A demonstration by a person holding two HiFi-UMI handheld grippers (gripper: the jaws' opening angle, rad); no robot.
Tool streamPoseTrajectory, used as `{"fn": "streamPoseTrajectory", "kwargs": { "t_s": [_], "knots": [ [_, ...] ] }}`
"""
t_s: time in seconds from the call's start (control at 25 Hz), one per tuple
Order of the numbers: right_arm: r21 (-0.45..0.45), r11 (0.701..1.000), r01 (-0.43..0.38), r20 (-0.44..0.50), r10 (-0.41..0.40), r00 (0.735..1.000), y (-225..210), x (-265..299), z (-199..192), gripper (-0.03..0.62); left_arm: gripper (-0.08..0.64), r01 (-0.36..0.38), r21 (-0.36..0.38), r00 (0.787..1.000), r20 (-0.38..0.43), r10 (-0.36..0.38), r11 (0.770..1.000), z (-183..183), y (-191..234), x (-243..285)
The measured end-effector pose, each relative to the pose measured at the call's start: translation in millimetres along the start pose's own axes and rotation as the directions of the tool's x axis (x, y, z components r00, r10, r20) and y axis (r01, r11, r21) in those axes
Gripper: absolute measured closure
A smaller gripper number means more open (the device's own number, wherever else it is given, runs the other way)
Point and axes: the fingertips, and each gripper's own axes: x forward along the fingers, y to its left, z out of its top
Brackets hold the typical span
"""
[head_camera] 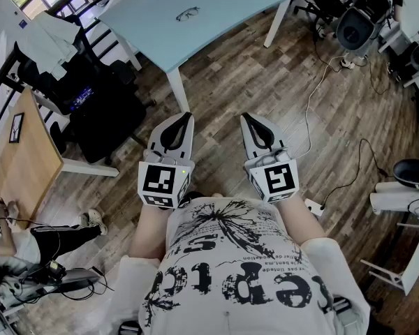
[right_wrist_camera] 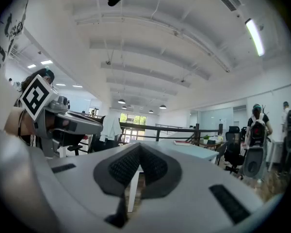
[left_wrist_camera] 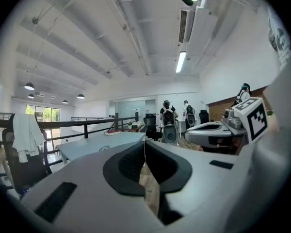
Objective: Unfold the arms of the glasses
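Note:
A pair of dark-framed glasses (head_camera: 188, 13) lies on the pale blue table (head_camera: 216, 26) at the far end of the head view, well ahead of both grippers. In the left gripper view the glasses (left_wrist_camera: 105, 148) show as a small dark shape on the tabletop. My left gripper (head_camera: 189, 115) is held at waist height over the wooden floor, jaws shut with nothing between them. My right gripper (head_camera: 244, 116) hangs beside it, also shut and empty. In the gripper views the left gripper (left_wrist_camera: 145, 142) and the right gripper (right_wrist_camera: 139, 146) point level toward the table.
A wooden desk (head_camera: 24, 159) stands at the left with black office chairs (head_camera: 101, 117) near it. Cables (head_camera: 314, 103) trail over the wood floor at the right, by a white stand (head_camera: 398, 194). A person (left_wrist_camera: 167, 115) and a railing (left_wrist_camera: 63, 125) are in the distance.

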Motion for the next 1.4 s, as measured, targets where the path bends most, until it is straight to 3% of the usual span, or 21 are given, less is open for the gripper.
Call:
{"fn": "streamPoseTrajectory", "kwargs": {
  "t_s": [0.32,0.52,0.64,0.88,1.12,1.4],
  "knots": [
    [0.006,1.000,0.008,-0.005,-0.008,1.000,-11.7,1.3,-5.8,0.584,0.541,0.010,-0.015,1.000,0.017,-0.010,1.000,4.6,-3.6,7.9],
    [0.025,0.998,-0.061,0.020,0.060,0.998,-5.3,1.9,-10.6,0.583,0.541,0.011,-0.024,1.000,0.008,-0.011,1.000,-5.6,-4.2,13.1],
    [0.031,0.998,-0.062,0.011,0.061,0.998,-8.3,4.7,-18.0,0.583,0.541,0.015,-0.023,1.000,-0.027,-0.016,1.000,-17.2,-4.8,16.0],
    [0.033,0.999,-0.031,-0.038,0.032,0.999,-16.8,38.3,-33.5,0.583,0.541,0.012,-0.111,0.998,-0.060,-0.019,0.994,-36.2,29.5,35.8],
    [0.048,0.999,0.001,-0.073,0.002,0.997,-56.8,97.2,-49.6,0.583,0.541,0.047,-0.116,0.998,-0.040,-0.052,0.992,-33.9,68.8,109.5],
    [0.044,0.999,0.027,-0.128,-0.021,0.992,-138.9,214.7,-59.4,0.583,0.541,0.081,-0.178,0.994,-0.059,-0.093,0.981,-26.7,139.4,249.1]
  ]
}}
